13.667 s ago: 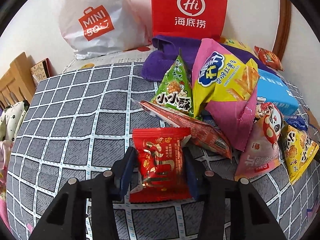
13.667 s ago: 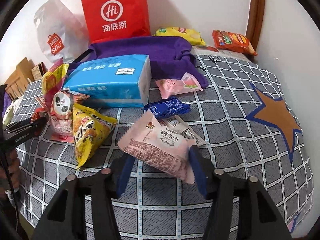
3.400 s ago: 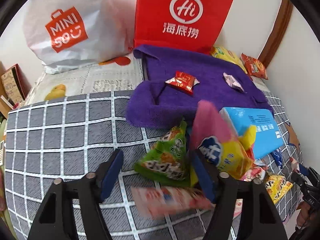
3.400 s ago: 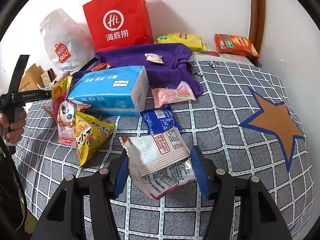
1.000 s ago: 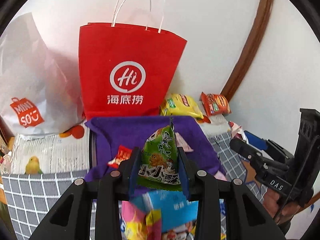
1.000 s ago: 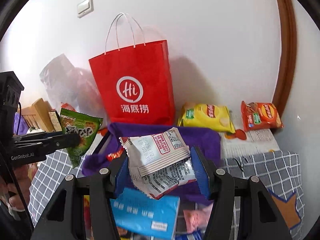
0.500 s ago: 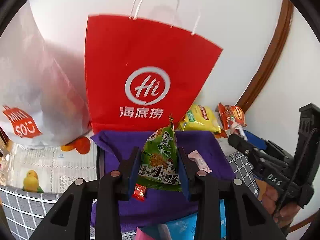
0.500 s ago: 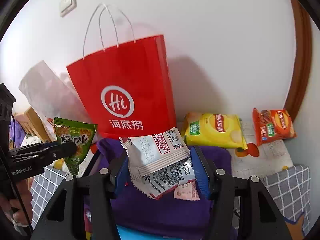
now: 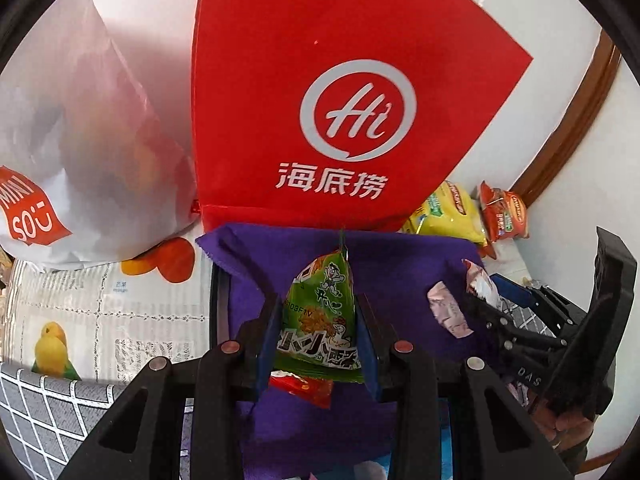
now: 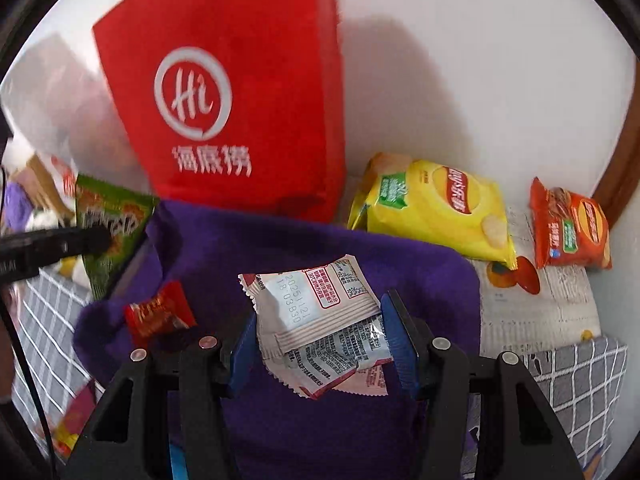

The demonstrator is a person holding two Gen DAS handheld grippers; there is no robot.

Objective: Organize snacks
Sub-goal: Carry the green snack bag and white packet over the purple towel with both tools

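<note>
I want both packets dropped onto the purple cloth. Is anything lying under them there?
Partly. A small red packet lies on the purple cloth just under the green packet; a pink one lies right of it. Beneath the white packet, bare cloth shows.

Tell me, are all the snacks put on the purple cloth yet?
Not yet. A red packet and a small pink packet already lie on the purple cloth. The left gripper holds a green snack bag and the right gripper holds two white packets above it, unreleased. Other snacks show at the bottom edge.
</note>
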